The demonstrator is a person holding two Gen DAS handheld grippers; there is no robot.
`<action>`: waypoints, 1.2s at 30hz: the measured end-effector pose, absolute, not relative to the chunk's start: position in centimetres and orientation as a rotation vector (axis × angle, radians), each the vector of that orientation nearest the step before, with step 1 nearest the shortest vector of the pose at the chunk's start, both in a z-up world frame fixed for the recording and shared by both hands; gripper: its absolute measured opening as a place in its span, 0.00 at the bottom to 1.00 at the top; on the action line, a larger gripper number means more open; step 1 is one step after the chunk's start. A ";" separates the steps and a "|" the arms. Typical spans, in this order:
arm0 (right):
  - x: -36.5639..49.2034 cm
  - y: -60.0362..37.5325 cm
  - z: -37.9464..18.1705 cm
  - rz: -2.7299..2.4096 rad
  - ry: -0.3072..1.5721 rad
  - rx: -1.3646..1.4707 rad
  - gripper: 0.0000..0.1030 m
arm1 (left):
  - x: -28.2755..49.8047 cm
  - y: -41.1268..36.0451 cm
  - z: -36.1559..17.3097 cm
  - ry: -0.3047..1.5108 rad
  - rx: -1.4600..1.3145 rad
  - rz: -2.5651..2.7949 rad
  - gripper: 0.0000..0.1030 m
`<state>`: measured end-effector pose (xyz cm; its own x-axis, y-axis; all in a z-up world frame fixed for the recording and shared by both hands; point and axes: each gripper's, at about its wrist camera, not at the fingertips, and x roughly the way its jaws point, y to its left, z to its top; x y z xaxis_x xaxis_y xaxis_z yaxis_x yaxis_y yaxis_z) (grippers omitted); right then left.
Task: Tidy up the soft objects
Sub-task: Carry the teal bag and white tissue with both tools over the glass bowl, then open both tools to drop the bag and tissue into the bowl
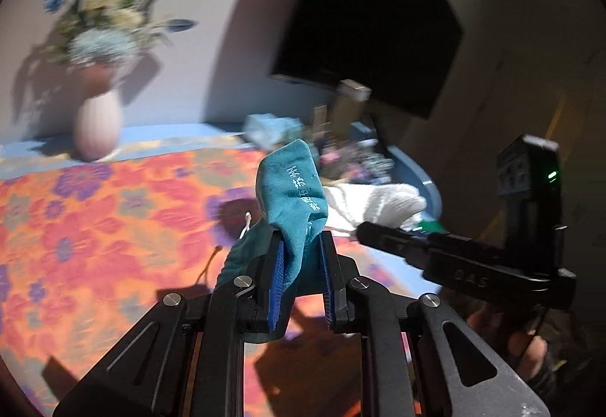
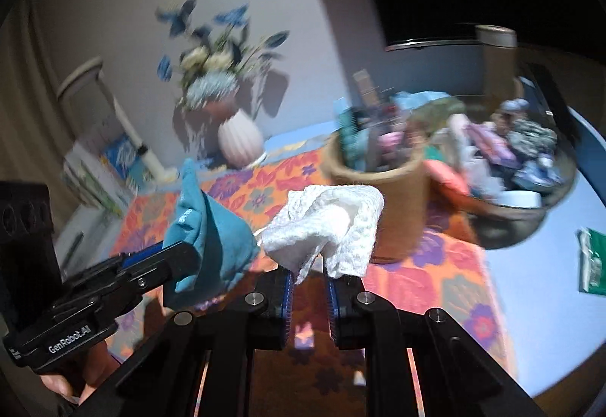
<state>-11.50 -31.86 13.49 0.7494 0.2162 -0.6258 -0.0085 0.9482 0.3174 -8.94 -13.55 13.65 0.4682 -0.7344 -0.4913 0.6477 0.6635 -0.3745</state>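
Note:
A teal drawstring pouch (image 1: 293, 197) with pale printed characters stands up between the blue pads of my left gripper (image 1: 301, 246), which is shut on it above the floral cloth. In the right wrist view the same teal pouch (image 2: 212, 231) hangs from the left gripper (image 2: 181, 258) at the left. My right gripper (image 2: 308, 271) is shut on a crumpled white paper towel (image 2: 325, 224), lifted over the table. That white towel (image 1: 378, 205) and the right gripper's body (image 1: 435, 250) show at the right of the left wrist view.
An orange and purple floral cloth (image 1: 113, 227) covers the blue table (image 2: 538, 288). A pink vase (image 1: 98, 129) of flowers stands at the back. A tan round holder (image 2: 382, 189) full of items, a glass bowl (image 2: 530, 167) of soft things and a green packet (image 2: 592, 261) stand to the right.

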 end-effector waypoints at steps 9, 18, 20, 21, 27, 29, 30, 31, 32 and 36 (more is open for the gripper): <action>-15.3 -39.7 17.3 -0.015 0.617 0.375 0.14 | -9.7 -20.1 18.1 0.618 -0.148 -1.015 0.14; -15.8 -45.1 20.0 -0.097 0.540 0.404 0.14 | -8.2 -25.4 22.5 0.574 -0.162 -1.128 0.14; -15.6 -45.9 20.5 -0.108 0.526 0.400 0.14 | -7.4 -26.2 23.4 0.565 -0.170 -1.137 0.14; -15.2 -46.2 20.8 -0.115 0.520 0.393 0.14 | -6.7 -26.8 24.0 0.554 -0.167 -1.132 0.14; -11.1 -47.9 21.7 -0.145 0.509 0.367 0.14 | -2.6 -30.5 24.6 0.571 -0.143 -1.095 0.14; -9.1 -48.7 21.3 -0.152 0.532 0.372 0.14 | -0.9 -32.0 24.2 0.588 -0.115 -1.082 0.14; -8.2 -49.0 21.2 -0.150 0.540 0.376 0.14 | -0.1 -32.5 24.0 0.597 -0.110 -1.079 0.14; -7.3 -49.4 20.9 -0.148 0.547 0.378 0.14 | 0.8 -33.1 23.8 0.606 -0.106 -1.074 0.14; -6.2 -49.8 20.7 -0.148 0.559 0.378 0.14 | 1.8 -33.6 23.5 0.615 -0.099 -1.065 0.14; -1.9 -51.2 18.7 -0.123 0.625 0.388 0.20 | 6.3 -35.7 21.1 0.740 -0.080 -1.008 0.45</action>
<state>-1.86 -51.19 18.75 0.8063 0.0042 -0.5915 0.2274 0.9209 0.3165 6.30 -35.73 21.07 0.3156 -0.7899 -0.5258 0.7382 0.5526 -0.3869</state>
